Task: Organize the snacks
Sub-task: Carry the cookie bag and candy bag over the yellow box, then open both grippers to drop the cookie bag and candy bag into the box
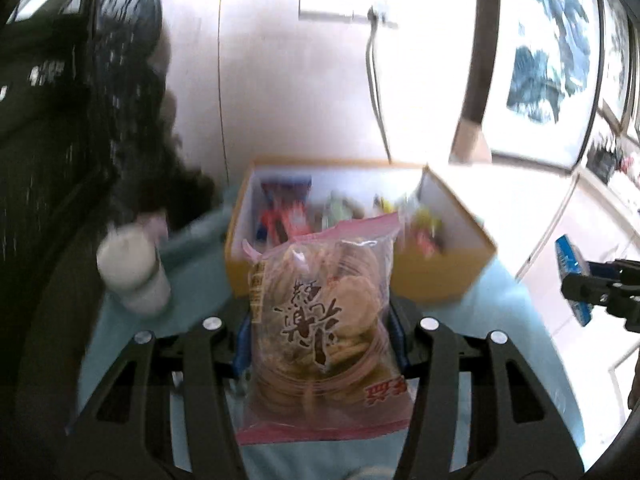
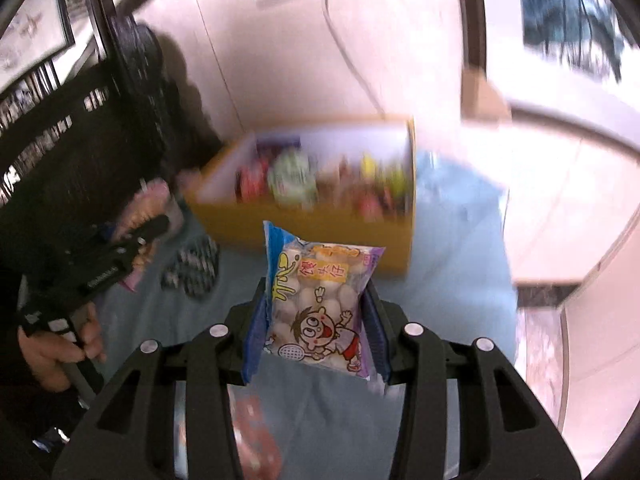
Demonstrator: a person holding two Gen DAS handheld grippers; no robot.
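The left gripper point(image 1: 324, 332) held a clear, pink-edged bag of round crackers point(image 1: 320, 328) upright between its blue pads, jaws closed on the bag's sides, above a light blue tablecloth point(image 1: 192, 256). Just beyond it stood a yellow cardboard box point(image 1: 436, 276), open at the top, white inside, and filled with bright, blurred snack packets. A white bottle point(image 1: 134, 276) stood on the cloth to the left of the box, near a dark, blurred mass. At the far right of that view, the right gripper appeared holding something blue. In its own view, the right gripper point(image 2: 316, 320) was clamped on a small packet of white ball snacks point(image 2: 320, 308) printed with a cartoon child, also raised above the cloth, with the box point(image 2: 304, 232) farther off. To the left, a hand point(image 2: 56, 348) gripped the handle of the left tool. A black-and-white patterned packet point(image 2: 196, 268) lay on the cloth near the box's left corner.
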